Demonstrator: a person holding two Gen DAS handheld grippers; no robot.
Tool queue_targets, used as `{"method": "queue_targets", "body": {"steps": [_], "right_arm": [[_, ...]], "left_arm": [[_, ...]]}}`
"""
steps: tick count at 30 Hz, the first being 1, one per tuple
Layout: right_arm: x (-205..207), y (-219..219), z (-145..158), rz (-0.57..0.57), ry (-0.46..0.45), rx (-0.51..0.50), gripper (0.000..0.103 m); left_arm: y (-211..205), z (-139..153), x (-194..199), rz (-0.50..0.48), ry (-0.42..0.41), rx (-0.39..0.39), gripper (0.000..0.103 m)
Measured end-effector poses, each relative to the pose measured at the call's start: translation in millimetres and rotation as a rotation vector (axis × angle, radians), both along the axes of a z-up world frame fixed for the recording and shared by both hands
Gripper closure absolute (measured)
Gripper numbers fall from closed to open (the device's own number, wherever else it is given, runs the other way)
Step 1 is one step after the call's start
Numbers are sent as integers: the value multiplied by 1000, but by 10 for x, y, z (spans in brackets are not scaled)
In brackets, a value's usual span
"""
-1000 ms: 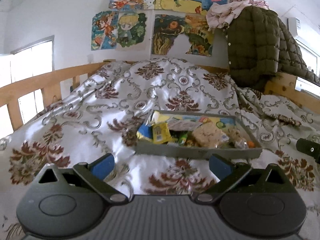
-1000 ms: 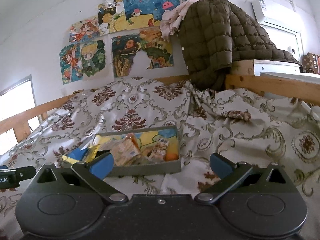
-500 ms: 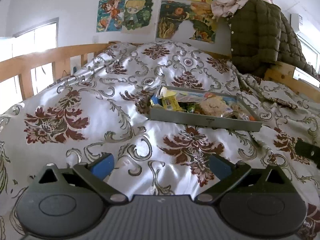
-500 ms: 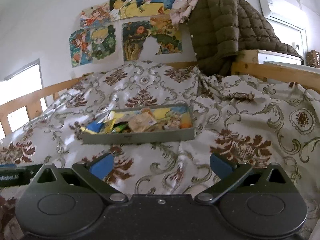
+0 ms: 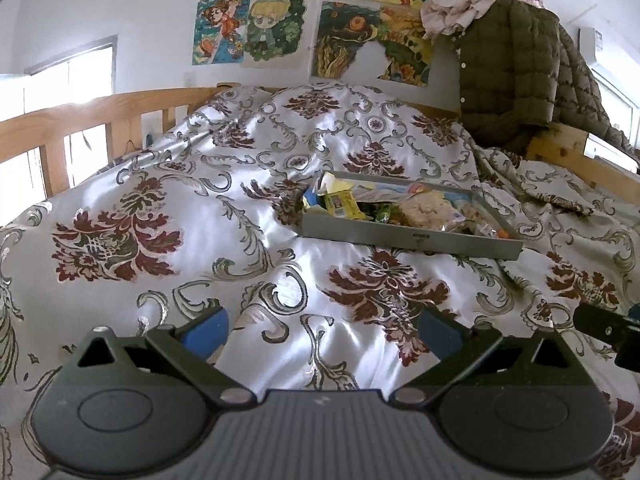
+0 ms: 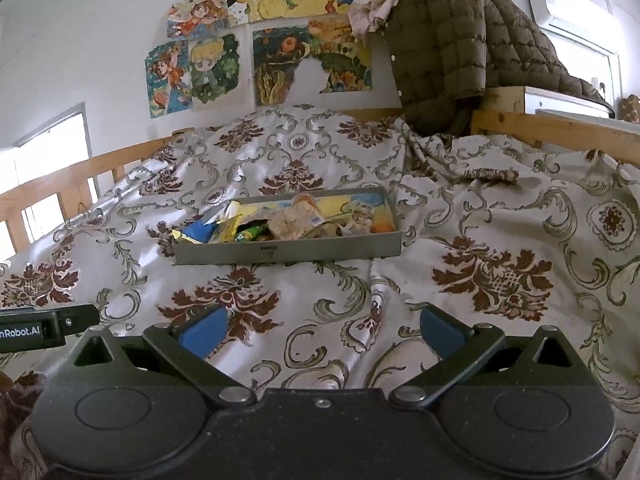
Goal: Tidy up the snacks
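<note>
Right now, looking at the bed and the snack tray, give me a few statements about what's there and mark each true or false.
1. The grey tray sits on the patterned bedspread. True.
2. The tray is empty. False: it holds a jumble of snack packets.
3. The left gripper grips a yellow packet. False: its jaws are open and hold nothing.
4. The right gripper is open, short of the tray. True.
5. A quilted jacket hangs at the bed's far end. True.

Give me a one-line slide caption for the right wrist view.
Open right gripper hovers over a floral bedspread, facing a grey tray piled with snacks.
</note>
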State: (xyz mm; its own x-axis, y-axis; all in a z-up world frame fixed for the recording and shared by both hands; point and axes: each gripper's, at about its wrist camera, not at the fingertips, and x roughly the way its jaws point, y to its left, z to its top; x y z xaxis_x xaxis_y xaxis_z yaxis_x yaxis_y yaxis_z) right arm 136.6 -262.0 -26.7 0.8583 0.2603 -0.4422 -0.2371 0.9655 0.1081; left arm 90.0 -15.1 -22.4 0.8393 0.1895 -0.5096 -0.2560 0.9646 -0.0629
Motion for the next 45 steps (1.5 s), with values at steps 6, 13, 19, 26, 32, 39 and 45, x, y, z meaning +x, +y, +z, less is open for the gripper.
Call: {"method": "queue_targets", "body": {"steps": [6, 13, 19, 26, 32, 39, 45], "right_arm": [[22, 11, -25, 12, 8, -4, 1], [23, 13, -31, 14, 10, -3, 1], [29, 17, -35, 16, 14, -4, 1], [34, 16, -42, 17, 17, -5, 1], [36, 19, -43, 16, 16, -5, 1], [39, 19, -49, 17, 18, -6, 1], [40, 20, -48, 17, 19, -6, 1]], "left_arm": [[-39, -14, 23, -3, 5, 11, 0], [-37, -33, 41, -1, 13, 9, 0], [-36, -50, 47, 1, 16, 7, 0], [-30, -58, 46, 3, 16, 3, 0], [-19, -72, 43, 5, 18, 1, 0], [-16, -88, 40, 11, 21, -5, 0], [-11, -89, 41, 10, 21, -4, 0]]}}
